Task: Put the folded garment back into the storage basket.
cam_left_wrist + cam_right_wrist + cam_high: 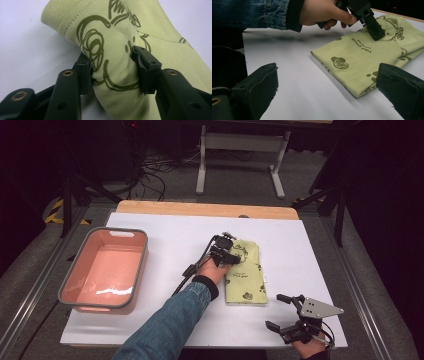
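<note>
A: From the high view, why is the folded green cloth (244,272) lying flat in the middle of the white tabletop (165,240)?

B: I'd judge it lies there to be picked up, with the pink tub (75,270) standing well apart to its left as a likely place for it. The left hand-held gripper (231,255) sits on the cloth's far end, while the right hand-held gripper (280,312) waits near the front right corner of the tabletop, apart from the cloth.

A: And in the left gripper view?

B: There the left hand-held gripper (113,72) is pinching a raised bunch of the cloth (115,47). Both pads press into the fabric, which bulges between them, and the ribbed hem rises just beyond. That reads as a grip meant for lifting the end.

A: What does the right gripper view add?

B: The right hand-held gripper (327,87) has its jaws spread wide with nothing between them. The cloth (362,62) lies ahead of it on the tabletop, its near corner between the two jaws in the picture but farther off, untouched. Beyond, the person's hand (322,12) drives the left hand-held gripper (374,31) down onto the fabric.
</note>
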Tool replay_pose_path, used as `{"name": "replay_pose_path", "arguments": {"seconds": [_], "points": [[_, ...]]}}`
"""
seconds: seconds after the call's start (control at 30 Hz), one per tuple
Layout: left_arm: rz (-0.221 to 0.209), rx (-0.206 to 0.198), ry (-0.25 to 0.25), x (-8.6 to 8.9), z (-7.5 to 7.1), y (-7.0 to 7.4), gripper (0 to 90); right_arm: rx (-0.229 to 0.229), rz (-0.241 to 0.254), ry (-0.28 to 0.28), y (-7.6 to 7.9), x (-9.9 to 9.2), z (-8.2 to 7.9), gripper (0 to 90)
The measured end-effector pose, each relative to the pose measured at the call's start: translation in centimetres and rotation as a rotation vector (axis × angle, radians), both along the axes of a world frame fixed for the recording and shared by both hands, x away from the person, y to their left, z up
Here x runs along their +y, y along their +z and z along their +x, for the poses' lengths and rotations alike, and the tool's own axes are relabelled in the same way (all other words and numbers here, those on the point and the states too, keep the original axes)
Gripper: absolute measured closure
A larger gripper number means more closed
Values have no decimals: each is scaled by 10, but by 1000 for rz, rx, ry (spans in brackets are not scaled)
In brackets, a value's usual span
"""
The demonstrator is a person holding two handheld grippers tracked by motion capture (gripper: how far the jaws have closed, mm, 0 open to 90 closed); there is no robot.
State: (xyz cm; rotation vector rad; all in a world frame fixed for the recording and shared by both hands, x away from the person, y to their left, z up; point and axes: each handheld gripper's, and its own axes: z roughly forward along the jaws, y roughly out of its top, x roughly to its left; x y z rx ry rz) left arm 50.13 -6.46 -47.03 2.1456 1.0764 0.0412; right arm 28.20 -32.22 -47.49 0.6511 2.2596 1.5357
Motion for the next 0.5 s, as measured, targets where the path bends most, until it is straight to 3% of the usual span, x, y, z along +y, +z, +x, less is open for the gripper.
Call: {"name": "replay_pose_path", "arguments": {"seconds": [0.2, 0.37, 0.5], "points": [[-5, 10, -7, 0, 0, 1, 628, -1, 2, -1, 0, 0, 0, 49], [22, -26, -21, -3, -3, 2, 649, 0, 4, 0, 0, -1, 0, 50], [29, -31, -27, -3, -4, 3, 655, -1, 4, -1, 0, -1, -1, 50]]}}
